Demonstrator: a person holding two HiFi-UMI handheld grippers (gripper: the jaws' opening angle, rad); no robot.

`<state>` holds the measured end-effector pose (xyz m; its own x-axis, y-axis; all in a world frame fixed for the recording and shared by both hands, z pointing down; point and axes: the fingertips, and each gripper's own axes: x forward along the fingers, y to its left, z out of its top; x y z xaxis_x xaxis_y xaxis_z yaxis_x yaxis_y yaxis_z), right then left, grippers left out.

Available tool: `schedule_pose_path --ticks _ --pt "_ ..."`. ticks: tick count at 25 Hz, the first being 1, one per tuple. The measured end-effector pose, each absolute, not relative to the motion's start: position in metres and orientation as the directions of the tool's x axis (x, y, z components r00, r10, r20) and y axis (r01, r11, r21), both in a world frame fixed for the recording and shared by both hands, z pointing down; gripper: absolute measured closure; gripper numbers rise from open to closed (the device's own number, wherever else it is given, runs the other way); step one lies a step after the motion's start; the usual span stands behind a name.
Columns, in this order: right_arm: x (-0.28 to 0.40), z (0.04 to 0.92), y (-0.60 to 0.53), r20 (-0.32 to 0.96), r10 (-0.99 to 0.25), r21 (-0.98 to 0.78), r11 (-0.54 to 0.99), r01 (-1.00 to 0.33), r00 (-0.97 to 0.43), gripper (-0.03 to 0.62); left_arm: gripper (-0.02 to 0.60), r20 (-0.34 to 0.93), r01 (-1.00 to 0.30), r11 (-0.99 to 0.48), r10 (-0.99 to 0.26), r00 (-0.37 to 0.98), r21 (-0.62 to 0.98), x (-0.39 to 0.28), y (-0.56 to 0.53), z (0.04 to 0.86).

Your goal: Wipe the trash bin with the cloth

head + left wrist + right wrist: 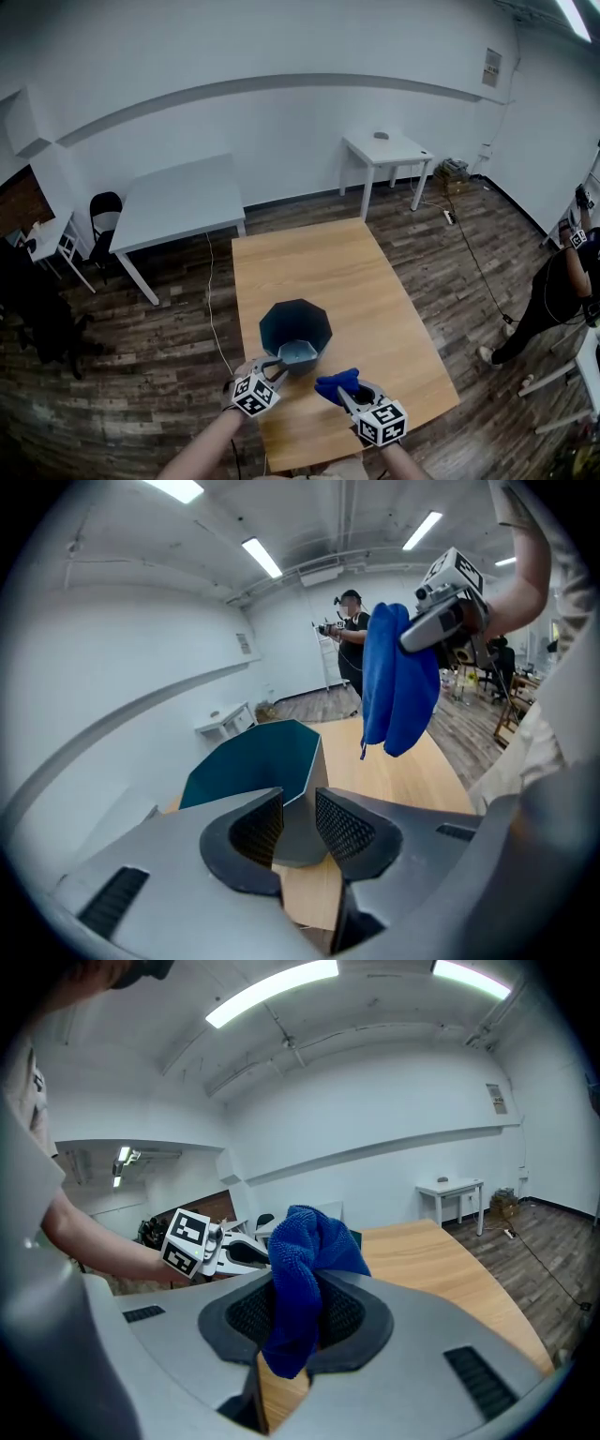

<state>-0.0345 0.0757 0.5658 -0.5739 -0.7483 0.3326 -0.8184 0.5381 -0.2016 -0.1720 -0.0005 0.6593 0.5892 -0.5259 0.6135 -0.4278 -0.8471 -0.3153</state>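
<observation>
1. Left gripper (298,822): the jaws are standing apart. The grey near corner of the trash bin (253,766) sits in the gap between the pads. I can't see either pad actually pressing on it.
2. Right gripper (295,1316): the jaws are closed on the blue cloth (305,1269). The cloth is bunched up between the pads, with a lump sticking out above them and a tail hanging below.
3. In the head view both grippers are low in the picture, side by side. The left one pokes at the bin's near side. The right one is just right of it, with the cloth close to the bin but not touching it.
4. The bin is dark teal inside with an angular, many-sided rim. It stands on the wooden table (319,262), toward the end nearest the person, and its grey outer side faces them.
5. The left gripper view also shows the right gripper up at the right, with the cloth dangling over the tabletop.
6. Further out there are two white tables (183,202) by the wall, a black chair (105,211) at the left and another person (562,281) at the right edge.
</observation>
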Motion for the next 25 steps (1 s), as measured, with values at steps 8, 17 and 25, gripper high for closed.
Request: schedule_pose_path --ticks 8,17,25 --pt "-0.030 0.574 0.056 0.343 -0.732 -0.228 0.543 -0.808 -0.589 0.514 0.468 0.657 -0.338 -0.874 -0.486 0.577 -0.349 -0.144 -0.003 0.664" --pt "-0.021 0.586 0.009 0.377 -0.658 -0.249 0.606 -0.755 -0.652 0.514 0.468 0.707 -0.331 -0.874 -0.483 0.516 -0.355 -0.117 -0.018 0.675" --pt "-0.016 0.607 -0.025 0.408 -0.581 -0.273 0.659 -0.701 -0.704 0.514 0.468 0.795 -0.291 -0.888 -0.452 0.404 -0.357 -0.109 -0.025 0.693"
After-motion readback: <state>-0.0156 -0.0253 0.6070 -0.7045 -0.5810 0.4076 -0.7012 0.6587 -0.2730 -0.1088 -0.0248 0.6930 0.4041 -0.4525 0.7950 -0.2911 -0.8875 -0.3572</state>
